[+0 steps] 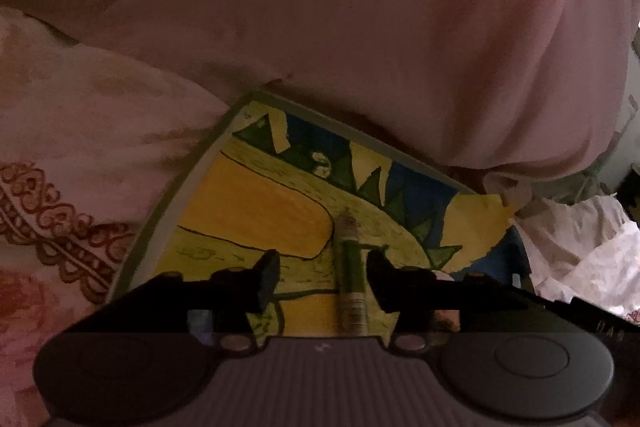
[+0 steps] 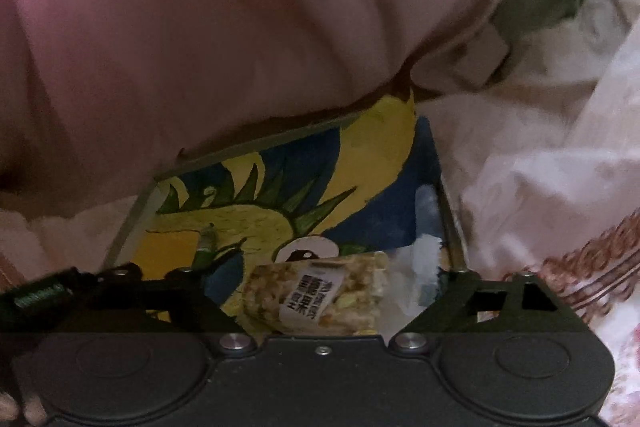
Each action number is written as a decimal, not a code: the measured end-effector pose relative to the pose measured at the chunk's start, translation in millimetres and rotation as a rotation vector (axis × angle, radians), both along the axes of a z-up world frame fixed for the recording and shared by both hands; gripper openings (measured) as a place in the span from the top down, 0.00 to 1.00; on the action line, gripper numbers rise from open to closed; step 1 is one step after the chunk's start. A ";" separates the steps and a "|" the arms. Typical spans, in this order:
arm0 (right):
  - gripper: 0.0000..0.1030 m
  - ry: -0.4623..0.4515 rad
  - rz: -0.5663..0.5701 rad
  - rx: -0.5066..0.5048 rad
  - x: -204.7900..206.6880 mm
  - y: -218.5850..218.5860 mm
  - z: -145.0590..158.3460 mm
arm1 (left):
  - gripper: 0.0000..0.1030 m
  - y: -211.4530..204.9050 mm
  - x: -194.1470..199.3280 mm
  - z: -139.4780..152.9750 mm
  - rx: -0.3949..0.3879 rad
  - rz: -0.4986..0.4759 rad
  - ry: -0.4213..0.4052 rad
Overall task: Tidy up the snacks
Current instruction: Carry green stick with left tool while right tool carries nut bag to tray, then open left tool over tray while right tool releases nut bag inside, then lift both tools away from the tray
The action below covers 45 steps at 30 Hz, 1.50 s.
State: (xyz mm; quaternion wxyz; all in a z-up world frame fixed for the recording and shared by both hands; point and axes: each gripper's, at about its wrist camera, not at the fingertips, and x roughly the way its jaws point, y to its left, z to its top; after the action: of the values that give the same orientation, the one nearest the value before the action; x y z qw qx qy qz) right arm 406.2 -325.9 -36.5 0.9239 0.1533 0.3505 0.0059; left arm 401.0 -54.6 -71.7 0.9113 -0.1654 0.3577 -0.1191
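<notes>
In the left wrist view, the left hand-held gripper hangs low over a painted board bearing yellow, green and blue artwork, with its two fingers spread apart. A slim green stick packet lies flat on the board between the fingers, close against the inner face of the right finger and apart from the left finger; whether it touches the right finger cannot be determined. Pink bedding bulges over the far edge of the board, and a cloth with a red-brown patterned border lies at the left. In the right wrist view, the right hand-held gripper has its linkage arms swung wide; the fingertips are not visible, so the jaw state cannot be determined. A snack bar in a clear wrapper with a white label lies on the same board, directly ahead of the gripper body, between the two linkage arms. The green stick packet appears farther left on the board.
</notes>
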 end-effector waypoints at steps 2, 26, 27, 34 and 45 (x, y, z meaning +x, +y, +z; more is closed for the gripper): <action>0.02 -0.027 0.012 -0.051 -4.5 4.7 6.2 | 0.37 2.4 -6.6 5.7 -0.003 0.008 -0.011; 0.01 -0.211 0.072 -0.229 -111.2 15.9 82.6 | 0.00 2.4 -129.8 70.9 0.195 -0.004 -0.219; 0.01 -0.228 0.090 -0.244 -121.2 22.7 87.0 | 0.00 2.8 -137.7 74.4 0.203 -0.002 -0.237; 0.01 -0.308 0.142 -0.281 -186.7 60.0 101.4 | 0.00 11.2 -204.9 88.1 0.268 0.008 -0.316; 0.01 -0.244 0.175 -0.296 -266.5 94.5 90.2 | 0.00 34.3 -301.1 76.7 0.449 0.127 -0.253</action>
State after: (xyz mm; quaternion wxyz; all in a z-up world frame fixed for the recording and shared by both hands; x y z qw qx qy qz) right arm 139.8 -231.4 53.7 0.9679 -0.0170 0.2450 0.0531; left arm 99.9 -20.3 5.0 0.9683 0.0352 0.2473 0.0011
